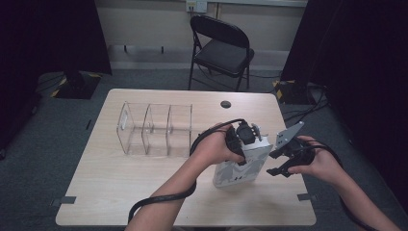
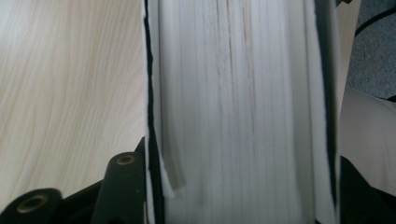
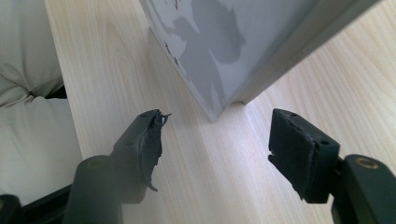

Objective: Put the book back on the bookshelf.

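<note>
A thick book with a grey-and-white patterned cover (image 1: 238, 173) stands upright on the wooden table (image 1: 120, 192), near its front right. My left gripper (image 1: 245, 147) comes down on its top edge and is shut on it. In the left gripper view the white page edges (image 2: 243, 84) run between the two black jaws, which press on both covers. My right gripper (image 1: 279, 163) hovers just right of the book, open with nothing between its fingers. In the right gripper view the book's lower corner (image 3: 219, 42) sits ahead of that gripper (image 3: 215, 126), apart from both worn pads (image 3: 149, 135).
A clear acrylic organizer with three compartments (image 1: 154, 130) stands left of the book at mid-table. A small dark round disc (image 1: 225, 104) lies near the far edge. A black folding chair (image 1: 221, 48) stands beyond the table. Cables trail from both grippers.
</note>
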Demonstrator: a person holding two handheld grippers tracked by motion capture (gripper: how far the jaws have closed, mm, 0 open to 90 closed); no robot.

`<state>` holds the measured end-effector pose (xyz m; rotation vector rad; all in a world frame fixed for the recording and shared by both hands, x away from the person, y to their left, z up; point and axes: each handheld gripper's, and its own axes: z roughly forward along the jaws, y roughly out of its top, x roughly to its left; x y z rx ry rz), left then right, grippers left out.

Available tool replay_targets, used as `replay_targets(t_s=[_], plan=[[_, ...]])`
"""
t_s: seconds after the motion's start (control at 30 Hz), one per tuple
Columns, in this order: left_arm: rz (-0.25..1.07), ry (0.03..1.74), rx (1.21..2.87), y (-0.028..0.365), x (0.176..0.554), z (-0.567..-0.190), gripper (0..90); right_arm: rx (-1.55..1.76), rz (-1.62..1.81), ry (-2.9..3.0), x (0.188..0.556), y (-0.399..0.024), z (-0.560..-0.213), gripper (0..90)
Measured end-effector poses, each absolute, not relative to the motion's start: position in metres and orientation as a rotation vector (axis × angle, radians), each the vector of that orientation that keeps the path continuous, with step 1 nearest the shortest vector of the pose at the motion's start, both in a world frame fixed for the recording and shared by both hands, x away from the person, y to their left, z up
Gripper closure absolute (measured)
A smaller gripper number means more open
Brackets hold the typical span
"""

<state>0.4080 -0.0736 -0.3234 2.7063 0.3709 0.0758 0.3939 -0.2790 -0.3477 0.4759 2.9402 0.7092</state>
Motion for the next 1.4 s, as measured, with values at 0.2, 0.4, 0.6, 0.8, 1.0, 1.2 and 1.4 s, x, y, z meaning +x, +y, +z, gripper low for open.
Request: replay_targets(t_s=[0.2, 0.4, 0.6, 0.8, 1.0, 1.2, 1.4], plan=[[0.084, 0.430, 2.709, -0.074, 0.403, -0.322, 51.8, 0.485, 0.712, 2.941, 0.394, -0.281, -0.352, 33.9], [0.077, 0.502, 2.695, -0.067, 0.404, -0.322, 52.4, 0.502, 0.727, 2.935, 0.393, -0.283, -0.355, 32.4], [0.064, 0.584, 2.705, -0.057, 0.407, -0.318, 52.8, 0.530, 0.735, 2.924, 0.394, -0.283, -0.361, 28.7], [0.062, 0.624, 2.700, -0.040, 0.406, -0.317, 52.8, 0.571, 0.769, 2.892, 0.395, -0.280, -0.373, 22.5], [0.076, 0.678, 2.683, -0.022, 0.405, -0.317, 52.8, 0.602, 0.792, 2.868, 0.394, -0.276, -0.392, 18.0], [0.091, 0.695, 2.659, -0.007, 0.402, -0.321, 52.8, 0.658, 0.834, 2.842, 0.392, -0.271, -0.415, 15.0], [0.110, 0.671, 2.665, -0.002, 0.397, -0.321, 52.5, 0.718, 0.856, 2.817, 0.389, -0.269, -0.434, 14.0]])
